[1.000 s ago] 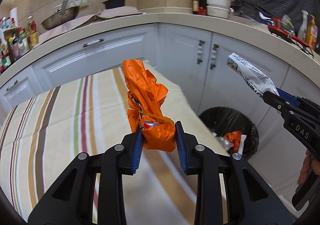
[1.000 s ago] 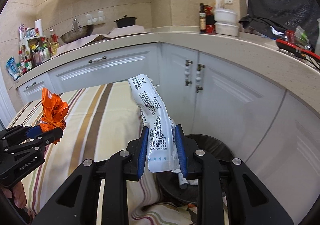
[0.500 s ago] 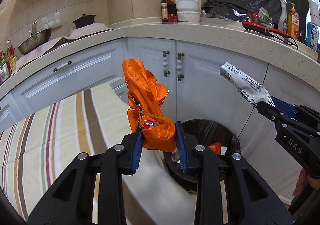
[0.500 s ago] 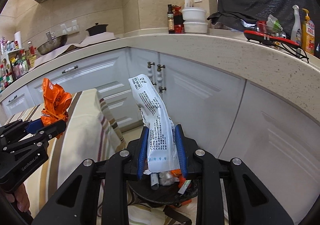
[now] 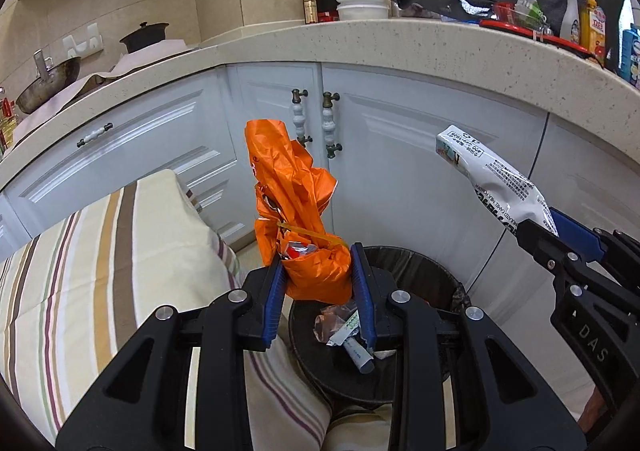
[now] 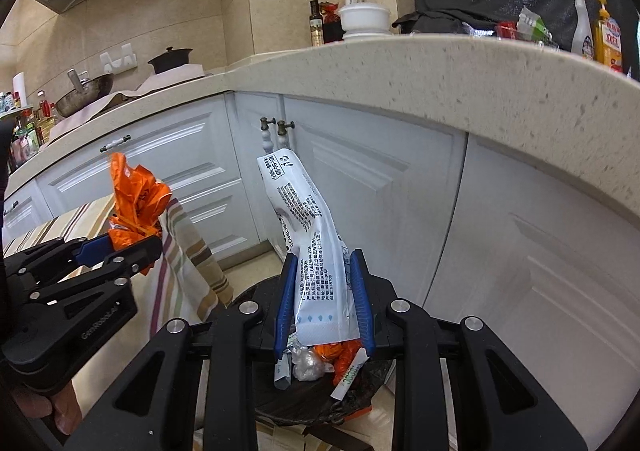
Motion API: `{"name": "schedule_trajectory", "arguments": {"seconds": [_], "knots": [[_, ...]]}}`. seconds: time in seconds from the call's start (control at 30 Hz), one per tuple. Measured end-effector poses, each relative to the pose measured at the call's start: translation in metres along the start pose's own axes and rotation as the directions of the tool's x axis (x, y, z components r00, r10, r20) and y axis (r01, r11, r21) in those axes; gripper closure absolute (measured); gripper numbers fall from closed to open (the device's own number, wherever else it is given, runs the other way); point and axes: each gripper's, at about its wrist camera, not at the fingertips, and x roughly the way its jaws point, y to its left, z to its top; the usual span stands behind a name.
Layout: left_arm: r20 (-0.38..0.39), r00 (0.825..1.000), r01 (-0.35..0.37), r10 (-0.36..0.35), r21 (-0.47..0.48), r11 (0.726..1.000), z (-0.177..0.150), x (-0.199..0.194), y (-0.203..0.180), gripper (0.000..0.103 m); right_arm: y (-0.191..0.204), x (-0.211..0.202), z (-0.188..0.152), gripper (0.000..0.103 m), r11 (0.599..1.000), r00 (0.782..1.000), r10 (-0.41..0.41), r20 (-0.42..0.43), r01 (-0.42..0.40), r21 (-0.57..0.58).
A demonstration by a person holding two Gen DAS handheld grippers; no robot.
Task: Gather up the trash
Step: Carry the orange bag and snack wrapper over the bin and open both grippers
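My left gripper (image 5: 318,295) is shut on a crumpled orange plastic bag (image 5: 296,211) and holds it over the near rim of a black bin (image 5: 424,271) lined with a black bag. My right gripper (image 6: 324,299) is shut on a white printed packet (image 6: 308,227) that stands upright above the same bin (image 6: 304,395). The bin holds several wrappers and a tube. The right gripper with the packet (image 5: 492,179) shows at the right of the left wrist view. The left gripper with the orange bag (image 6: 136,203) shows at the left of the right wrist view.
A table with a striped cloth (image 5: 100,259) stands left of the bin, its cloth corner hanging down (image 6: 184,251). White cabinet doors (image 5: 380,155) under a speckled counter (image 5: 400,43) curve behind the bin. Bottles, bowls and a wok stand on the counter.
Both grippers have moved right off the table and lower toward the bin, each still holding its piece of trash. The bin now lies directly under both.
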Motion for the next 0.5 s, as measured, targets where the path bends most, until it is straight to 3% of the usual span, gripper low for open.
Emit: {"name": "schedule_trajectory", "arguments": {"seconds": [0.4, 0.43, 0.47, 0.5], "knots": [[-0.051, 0.999, -0.008, 0.007, -0.024, 1.0, 0.0, 0.026, -0.01, 0.072, -0.007, 0.025, -0.01, 0.075, 1.0, 0.999, 0.008, -0.041, -0.008, 0.003], [-0.056, 0.998, -0.013, 0.011, -0.033, 0.999, 0.0, 0.028, -0.011, 0.07, -0.007, 0.028, -0.01, 0.075, 1.0, 0.999, 0.009, -0.042, -0.009, 0.002], [-0.063, 0.998, -0.016, 0.014, -0.04, 0.999, 0.0, 0.031, -0.012, 0.055, -0.007, 0.031, -0.011, 0.073, 1.0, 0.999, 0.013, -0.044, -0.013, -0.002], [-0.073, 0.997, -0.027, 0.023, -0.046, 0.999, -0.001, 0.035, -0.012, 0.045, -0.007, 0.035, -0.01, 0.06, 1.0, 0.999, 0.014, -0.048, -0.014, -0.006]]}}
